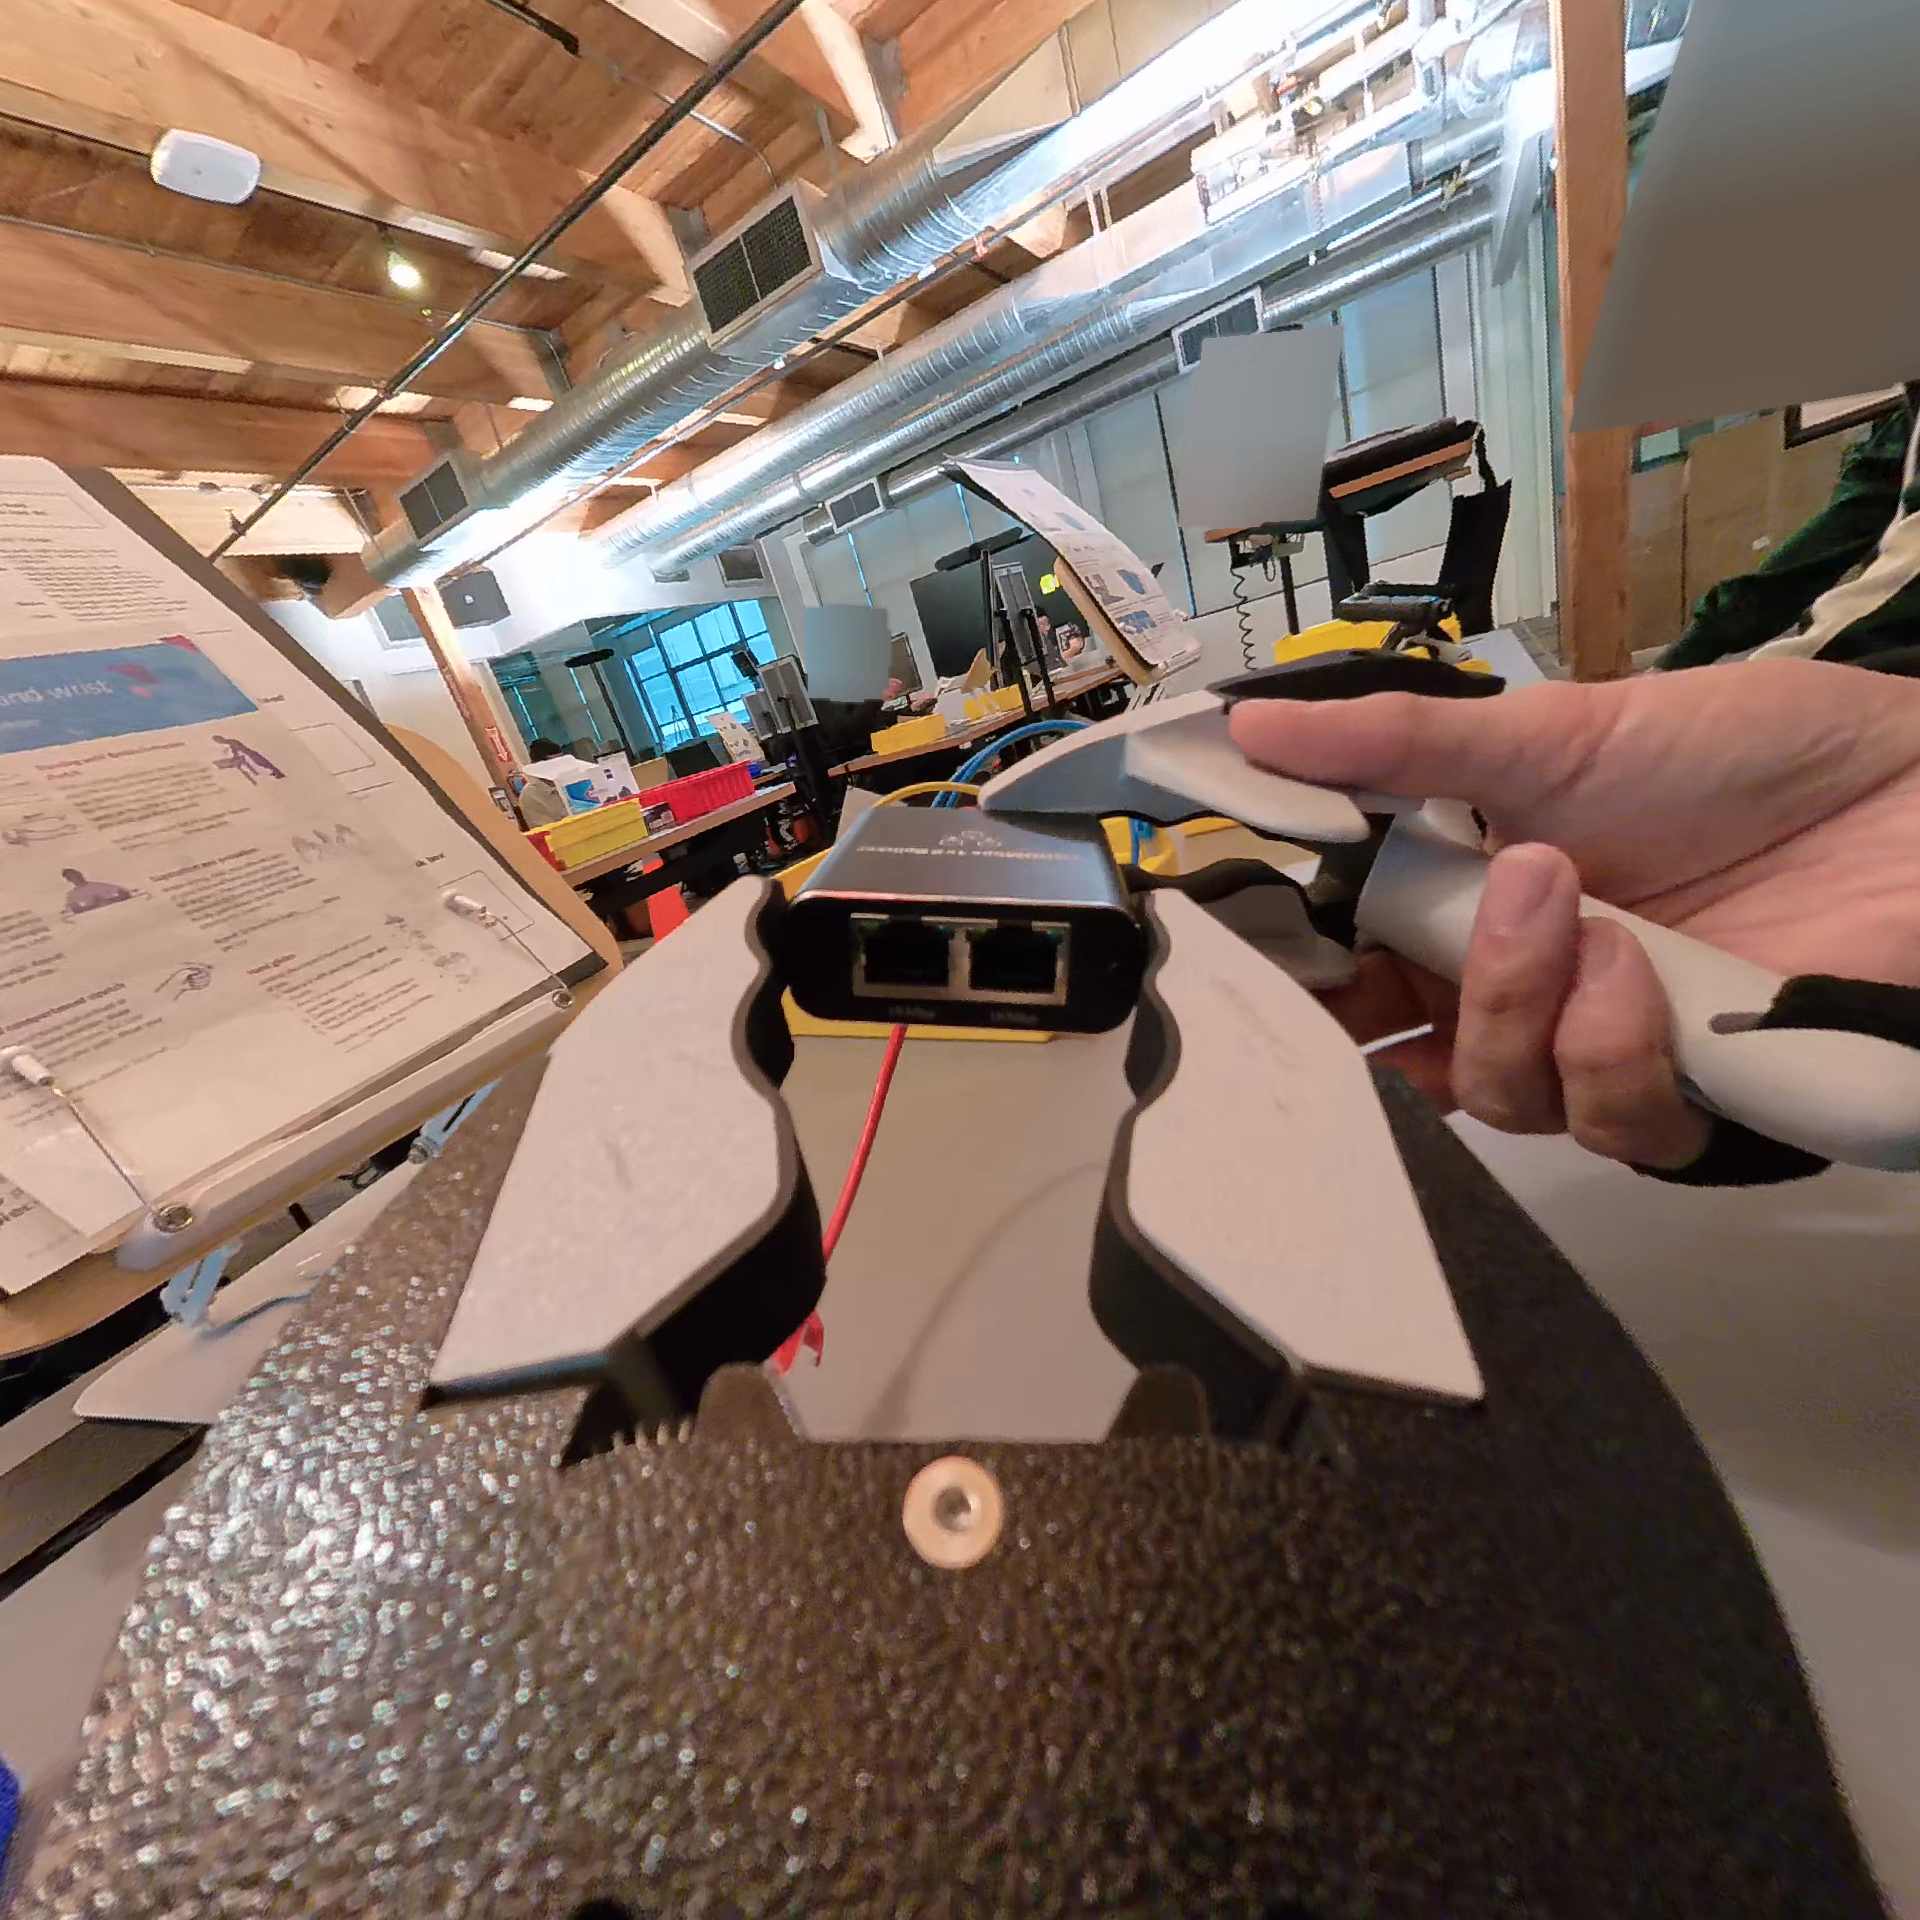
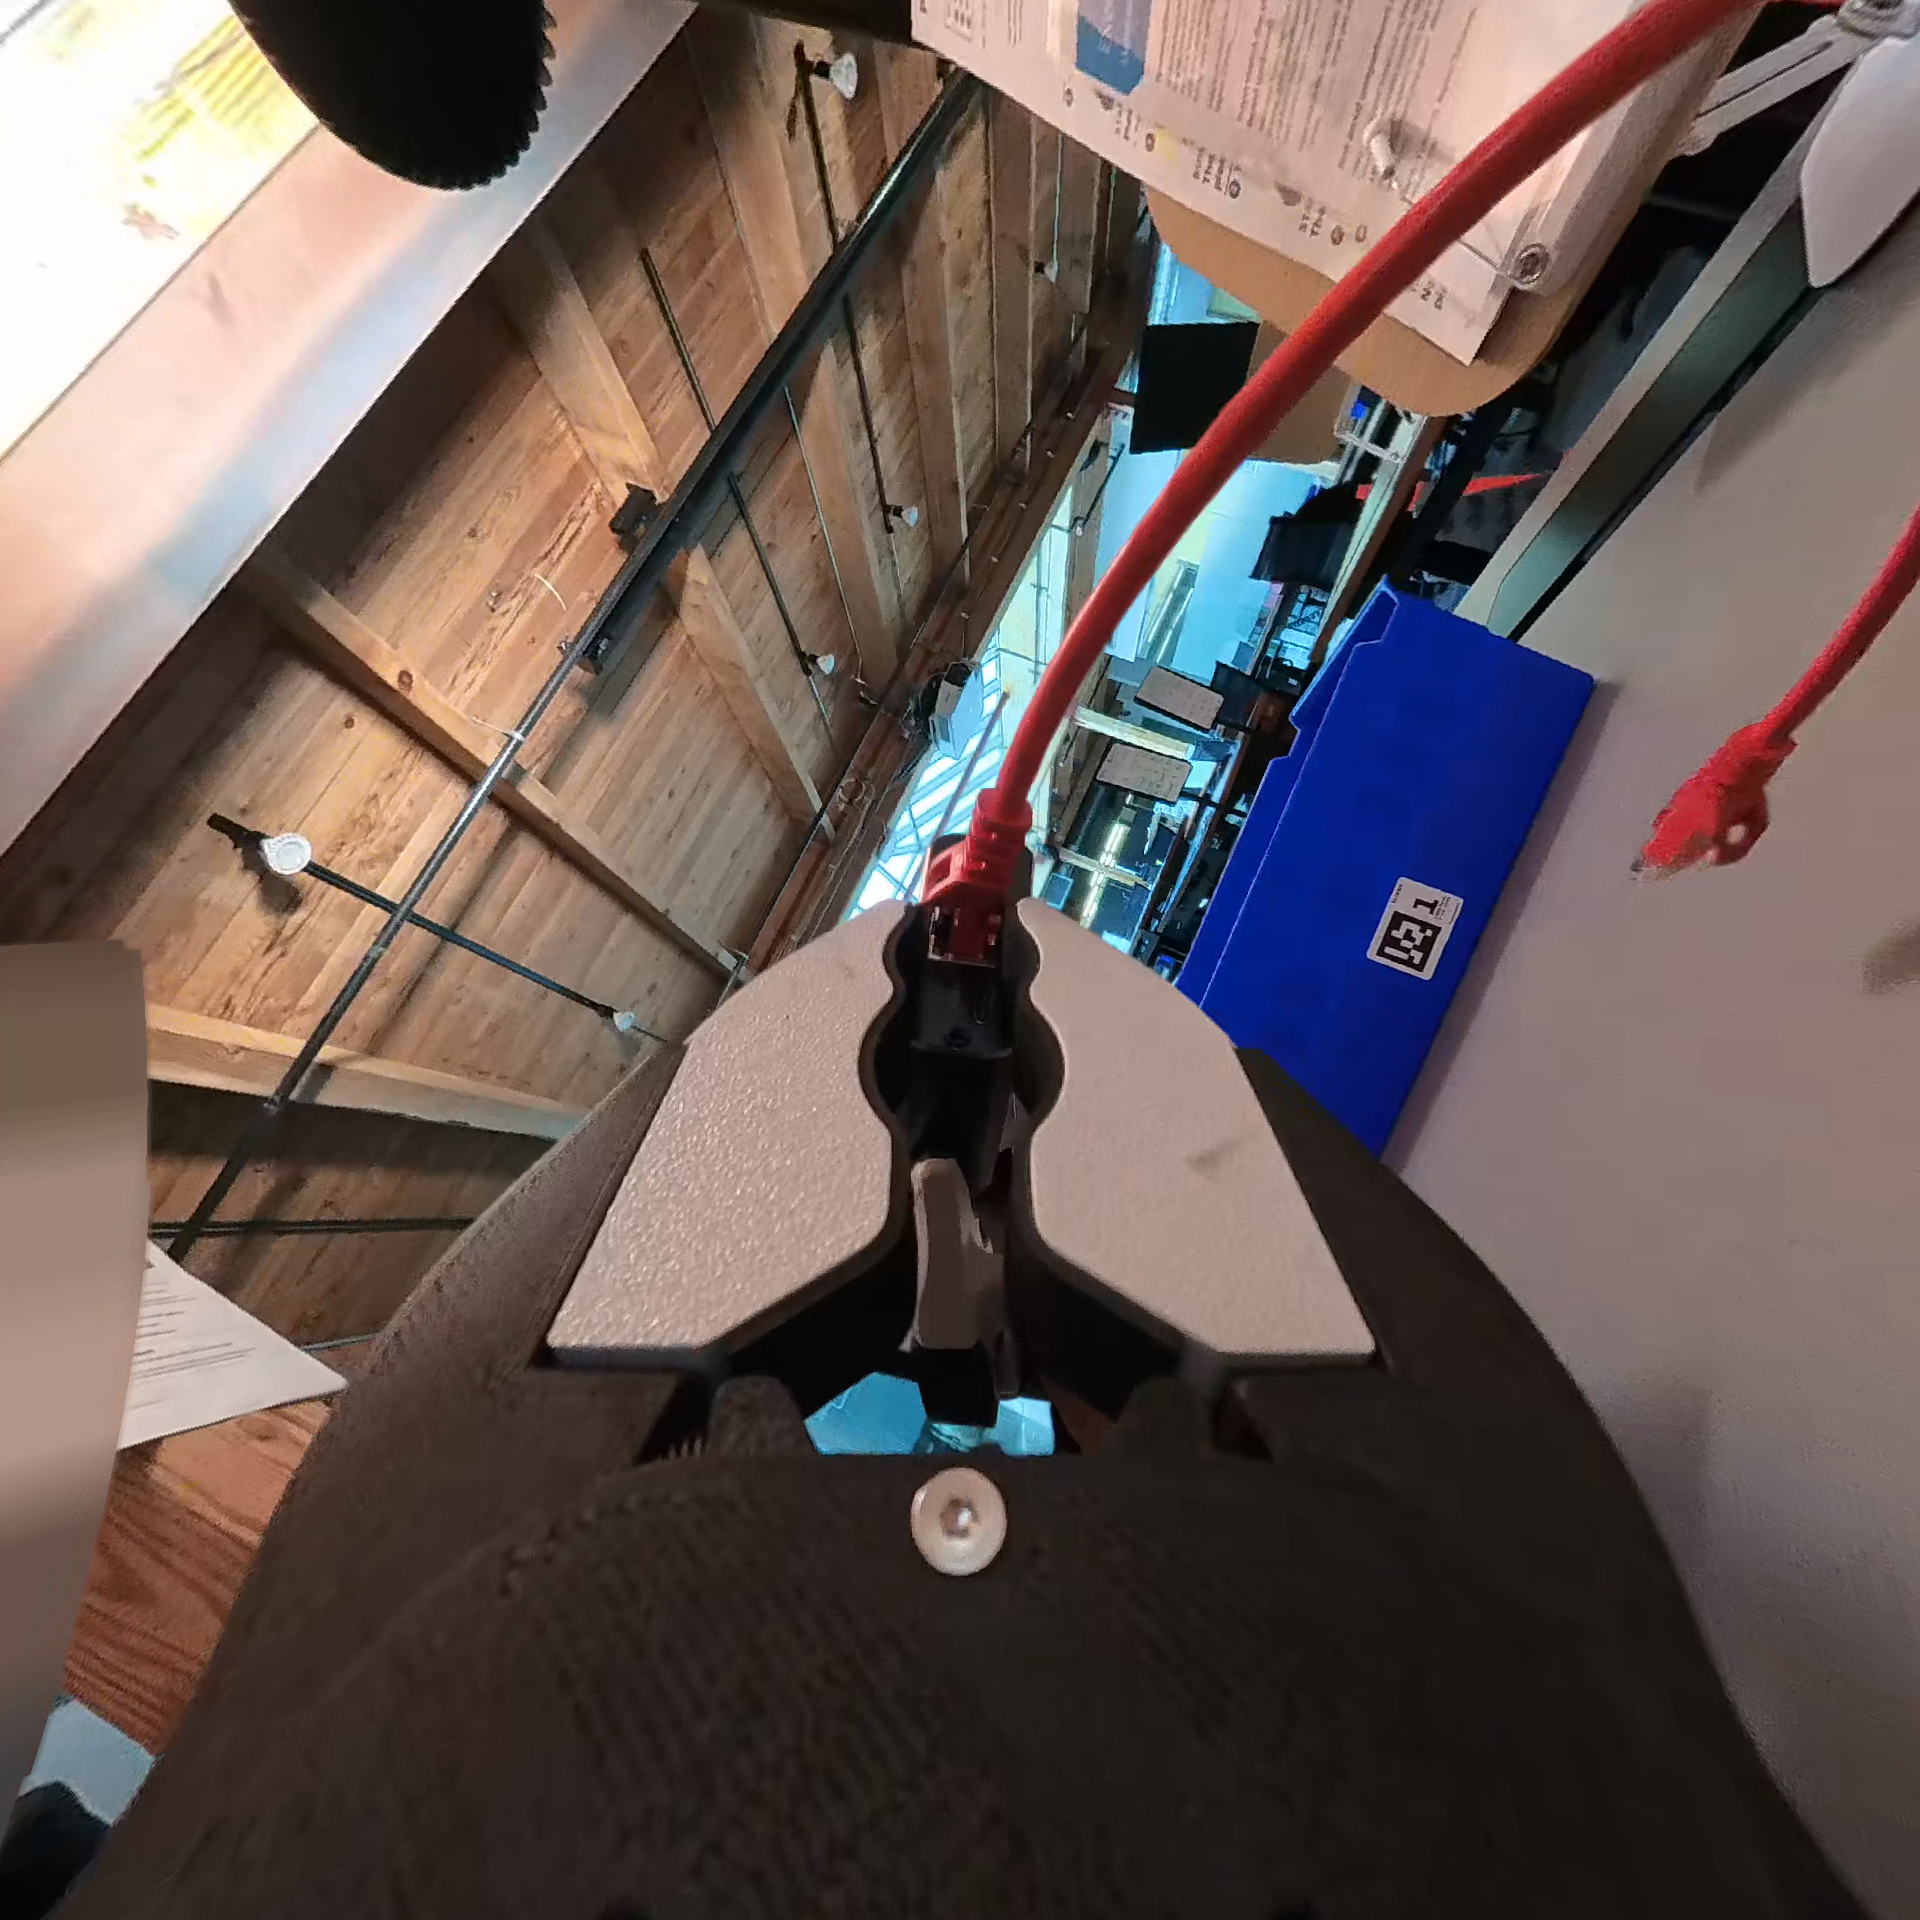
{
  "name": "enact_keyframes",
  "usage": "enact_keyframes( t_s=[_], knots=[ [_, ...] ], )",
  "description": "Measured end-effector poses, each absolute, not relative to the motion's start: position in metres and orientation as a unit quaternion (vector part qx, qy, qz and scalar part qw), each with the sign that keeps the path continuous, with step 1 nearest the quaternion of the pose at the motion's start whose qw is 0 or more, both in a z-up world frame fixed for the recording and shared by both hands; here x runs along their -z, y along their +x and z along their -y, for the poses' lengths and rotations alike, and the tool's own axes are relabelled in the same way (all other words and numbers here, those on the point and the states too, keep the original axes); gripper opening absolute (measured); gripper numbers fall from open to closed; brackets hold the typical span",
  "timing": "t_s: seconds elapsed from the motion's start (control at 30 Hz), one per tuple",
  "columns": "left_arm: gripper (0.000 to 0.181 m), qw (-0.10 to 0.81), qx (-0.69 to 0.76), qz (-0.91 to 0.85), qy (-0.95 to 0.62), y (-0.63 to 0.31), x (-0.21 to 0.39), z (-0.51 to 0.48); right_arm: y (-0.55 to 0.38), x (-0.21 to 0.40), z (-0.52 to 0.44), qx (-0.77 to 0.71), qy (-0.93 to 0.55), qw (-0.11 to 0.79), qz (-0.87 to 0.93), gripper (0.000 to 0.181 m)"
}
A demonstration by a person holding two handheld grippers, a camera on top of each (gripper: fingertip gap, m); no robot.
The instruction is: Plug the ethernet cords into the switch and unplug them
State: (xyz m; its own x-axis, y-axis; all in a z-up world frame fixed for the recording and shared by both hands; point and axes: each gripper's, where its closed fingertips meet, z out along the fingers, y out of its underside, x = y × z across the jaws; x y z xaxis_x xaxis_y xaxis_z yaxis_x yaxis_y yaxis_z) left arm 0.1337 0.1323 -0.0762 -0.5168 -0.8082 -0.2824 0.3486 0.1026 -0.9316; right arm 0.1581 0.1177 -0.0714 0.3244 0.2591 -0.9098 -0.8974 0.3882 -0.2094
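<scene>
Clamping the black switch (image 1: 961, 935) firmly, the left gripper (image 1: 961, 977) steadied it; the right gripper (image 2: 961, 961), closed on the red ethernet plug (image 2: 971, 883), needed square alignment with an empty port.

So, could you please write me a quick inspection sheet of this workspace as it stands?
Surface: pale table, mostly bare.
Job's things: black switch held off the table, both facing ports empty; red plug on a red cord.
Clutter: blue bin on the table; yellow bin behind the switch.
Grippers: left gripper shut on the switch; right gripper shut on the plug, held by a hand.
Cables: red cord arcs away; its other plug lies loose on the table; blue and yellow cords behind the switch.
Surroundings: instruction board, wooden ceiling, ducts.
</scene>
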Motion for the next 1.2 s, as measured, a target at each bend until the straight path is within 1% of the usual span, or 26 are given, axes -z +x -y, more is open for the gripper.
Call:
enact_keyframes(
  t_s=[0.27,0.6,0.87,0.97,1.0,1.13,1.2],
  knots=[
    [0.063,0.468,0.624,-0.597,-0.188,0.135,0.079,-0.132,0.16,0.074,-0.118,-0.42,-0.368,0.721,-0.409,0.013],
    [0.062,0.494,0.617,-0.586,-0.181,0.136,0.079,-0.133,0.158,0.07,-0.119,-0.375,-0.402,0.768,-0.327,0.012],
    [0.062,0.51,0.61,-0.576,-0.187,0.138,0.078,-0.136,0.161,0.07,-0.122,-0.357,-0.436,0.772,-0.295,0.012],
    [0.062,0.526,0.612,-0.566,-0.172,0.134,0.073,-0.138,0.177,0.067,-0.113,-0.362,-0.415,0.781,-0.295,0.011],
    [0.062,0.526,0.616,-0.561,-0.175,0.134,0.071,-0.14,0.184,0.066,-0.109,-0.35,-0.422,0.784,-0.292,0.011],
    [0.062,0.51,0.635,-0.547,-0.195,0.134,0.07,-0.15,0.181,0.05,-0.097,-0.254,-0.525,0.785,-0.206,0.012],
    [0.062,0.504,0.635,-0.55,-0.2,0.135,0.071,-0.153,0.182,0.046,-0.088,-0.196,-0.599,0.757,-0.172,0.012]
  ],
)
